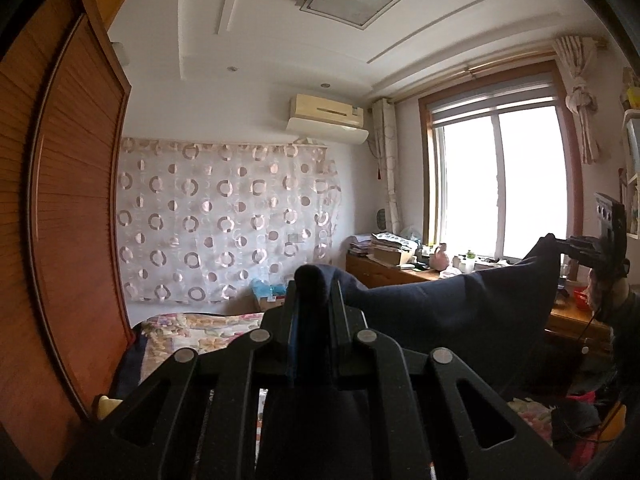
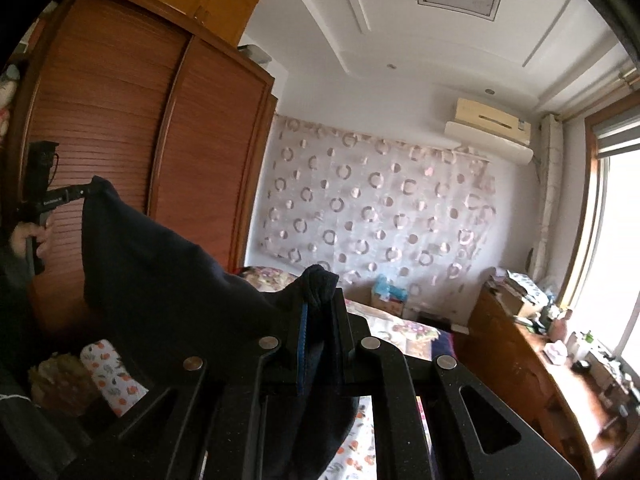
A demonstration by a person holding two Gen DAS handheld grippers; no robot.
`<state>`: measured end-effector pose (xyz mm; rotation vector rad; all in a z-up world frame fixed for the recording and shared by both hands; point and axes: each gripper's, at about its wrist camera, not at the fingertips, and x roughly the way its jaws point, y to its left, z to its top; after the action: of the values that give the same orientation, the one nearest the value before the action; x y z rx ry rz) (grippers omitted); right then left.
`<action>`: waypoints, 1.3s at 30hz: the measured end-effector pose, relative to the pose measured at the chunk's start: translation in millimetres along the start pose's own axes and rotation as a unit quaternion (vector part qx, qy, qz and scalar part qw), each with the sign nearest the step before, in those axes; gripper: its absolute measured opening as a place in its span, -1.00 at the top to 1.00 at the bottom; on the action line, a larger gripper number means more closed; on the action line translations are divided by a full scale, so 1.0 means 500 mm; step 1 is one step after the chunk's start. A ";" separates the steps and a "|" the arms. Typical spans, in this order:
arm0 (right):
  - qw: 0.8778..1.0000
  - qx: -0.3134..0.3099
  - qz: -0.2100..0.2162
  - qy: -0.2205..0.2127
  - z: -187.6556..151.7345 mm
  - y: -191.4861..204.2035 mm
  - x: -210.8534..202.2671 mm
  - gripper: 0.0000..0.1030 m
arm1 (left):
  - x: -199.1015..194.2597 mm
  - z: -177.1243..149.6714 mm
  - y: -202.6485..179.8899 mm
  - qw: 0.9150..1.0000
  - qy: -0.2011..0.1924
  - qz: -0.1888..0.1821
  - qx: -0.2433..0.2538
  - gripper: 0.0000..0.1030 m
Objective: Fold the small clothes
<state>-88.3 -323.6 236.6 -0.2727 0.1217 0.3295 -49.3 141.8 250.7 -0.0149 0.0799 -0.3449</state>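
A dark navy garment (image 1: pixel 460 304) hangs stretched in the air between my two grippers, well above the bed. My left gripper (image 1: pixel 314 280) is shut on one top corner of it, and cloth bulges out past the fingertips. My right gripper (image 2: pixel 320 284) is shut on the other top corner. In the left wrist view the right gripper (image 1: pixel 560 245) shows at far right, pinching the cloth. In the right wrist view the left gripper (image 2: pixel 90 189) shows at far left, pinching the garment (image 2: pixel 160 272). The garment's lower part is hidden behind the gripper bodies.
A bed with a floral quilt (image 1: pixel 192 332) lies below. A tall wooden wardrobe (image 2: pixel 120 140) stands on the left. A cluttered wooden desk (image 1: pixel 400 268) sits under the window (image 1: pixel 500 180). A patterned curtain (image 1: pixel 224 220) covers the far wall.
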 end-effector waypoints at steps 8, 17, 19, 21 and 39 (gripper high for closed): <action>0.997 0.008 -0.017 0.074 -0.017 -0.029 0.115 0.81 | 0.180 -0.077 0.031 0.997 0.072 0.018 0.001 0.76; 0.966 0.077 -0.013 0.248 -0.250 -0.088 0.482 0.81 | 0.544 -0.338 0.047 0.972 0.231 0.035 0.021 0.76; 0.960 0.091 -0.020 0.264 -0.284 -0.091 0.537 0.81 | 0.588 -0.385 0.051 0.967 0.252 0.039 0.017 0.76; 0.954 0.109 -0.028 0.278 -0.310 -0.095 0.580 0.81 | 0.624 -0.429 0.049 0.962 0.269 0.046 0.027 0.76; 0.939 0.161 -0.077 0.294 -0.361 -0.059 0.528 -0.46 | 0.565 -0.476 0.048 0.946 0.322 0.018 -0.022 -0.37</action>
<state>156.5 -322.0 28.3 -0.0471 0.7343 0.0583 204.5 68.7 -8.4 0.0560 0.7370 -0.2997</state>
